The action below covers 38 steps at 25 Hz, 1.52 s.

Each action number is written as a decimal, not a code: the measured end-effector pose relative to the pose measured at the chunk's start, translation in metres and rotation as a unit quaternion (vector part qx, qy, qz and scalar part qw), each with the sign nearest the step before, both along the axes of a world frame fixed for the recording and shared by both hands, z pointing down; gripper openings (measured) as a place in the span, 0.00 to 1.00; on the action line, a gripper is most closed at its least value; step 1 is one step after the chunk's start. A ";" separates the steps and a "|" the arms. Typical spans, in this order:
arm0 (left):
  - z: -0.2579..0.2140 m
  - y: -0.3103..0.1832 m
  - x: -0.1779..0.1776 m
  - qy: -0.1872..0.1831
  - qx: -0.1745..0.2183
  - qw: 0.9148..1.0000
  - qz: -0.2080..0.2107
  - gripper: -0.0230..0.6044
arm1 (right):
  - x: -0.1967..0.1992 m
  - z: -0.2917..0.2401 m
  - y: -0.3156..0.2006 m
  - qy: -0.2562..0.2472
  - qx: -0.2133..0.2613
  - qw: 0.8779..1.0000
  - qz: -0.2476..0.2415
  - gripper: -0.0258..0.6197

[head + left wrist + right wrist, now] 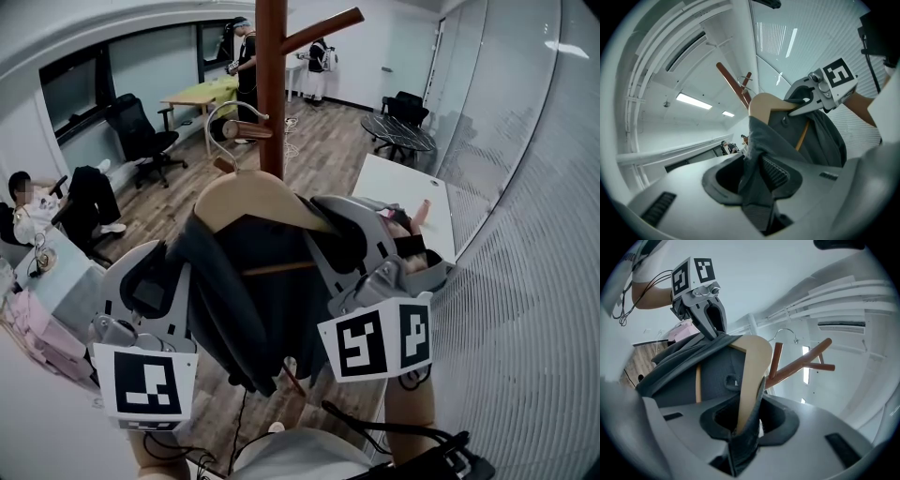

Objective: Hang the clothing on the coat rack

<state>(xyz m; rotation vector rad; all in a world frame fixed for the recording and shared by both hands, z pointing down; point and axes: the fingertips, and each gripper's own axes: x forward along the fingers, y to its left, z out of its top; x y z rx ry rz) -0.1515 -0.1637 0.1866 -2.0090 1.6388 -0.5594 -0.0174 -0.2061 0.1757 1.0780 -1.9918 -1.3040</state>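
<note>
Head view looks down past the coat rack, a brown pole with angled pegs. Right below it a wooden hanger carries the grey garment, held up between both grippers, well off the wood floor. The hanger's wire hook curls right by a short peg, but I honestly can't tell if it's over it.

Left gripper view: the left gripper has its jaws pinched on a fold at the garment's shoulder, with the cloth squeezed between the pads.

Right gripper view: the right gripper is clamped on the other end of the hanger, with a bit of cloth caught in there too.

Both grippers point roughly level. A black office chair sits off in the background.
</note>
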 end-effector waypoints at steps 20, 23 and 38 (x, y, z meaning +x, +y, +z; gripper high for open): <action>0.016 -0.020 0.000 -0.010 -0.019 1.000 0.014 0.23 | 0.001 0.016 -0.015 0.006 -0.020 1.000 0.018 0.21; 0.021 -0.021 0.000 -0.025 -0.029 0.999 0.009 0.23 | 0.002 0.019 -0.017 0.006 -0.024 0.999 0.022 0.21; 0.033 -0.027 0.005 -0.054 -0.034 0.998 -0.001 0.22 | 0.009 0.029 -0.021 0.005 -0.033 0.999 0.036 0.21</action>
